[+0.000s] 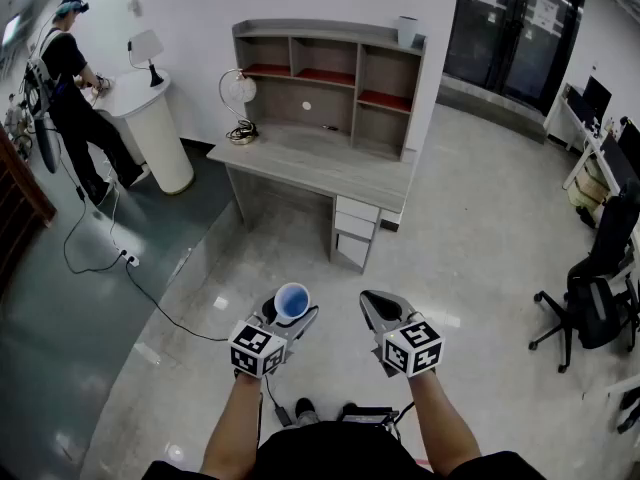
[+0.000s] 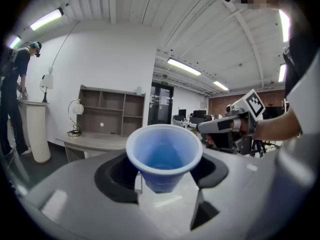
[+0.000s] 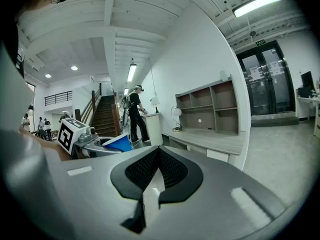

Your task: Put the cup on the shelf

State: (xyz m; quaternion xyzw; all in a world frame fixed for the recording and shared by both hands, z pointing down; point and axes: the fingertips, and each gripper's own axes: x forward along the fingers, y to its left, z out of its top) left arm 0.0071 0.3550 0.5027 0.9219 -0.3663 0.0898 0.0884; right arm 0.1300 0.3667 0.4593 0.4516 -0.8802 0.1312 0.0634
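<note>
in the head view the left gripper [image 1: 288, 315] holds a blue cup [image 1: 292, 300] mouth-up above the floor [image 1: 480, 238], beside the right gripper [image 1: 374, 304] and well apart from the table [image 1: 320, 163] with the shelf [image 1: 330, 78] on it. in the left gripper view its fingers [image 2: 116, 176] are clamped on the lower part of the cup, one on each side. in the right gripper view that gripper's fingers [image 3: 142, 171] are closed together with nothing between them.

- Cup [image 2: 163, 156]: smooth blue plastic, a little glossy.
- Shelf [image 1: 330, 78]: matt grey boards, they look like wood.
- Floor [image 1: 480, 228]: polished and glossy.
- Right gripper [image 3: 159, 151]: pads [image 3: 142, 171] black, ribbed, matt.
</note>
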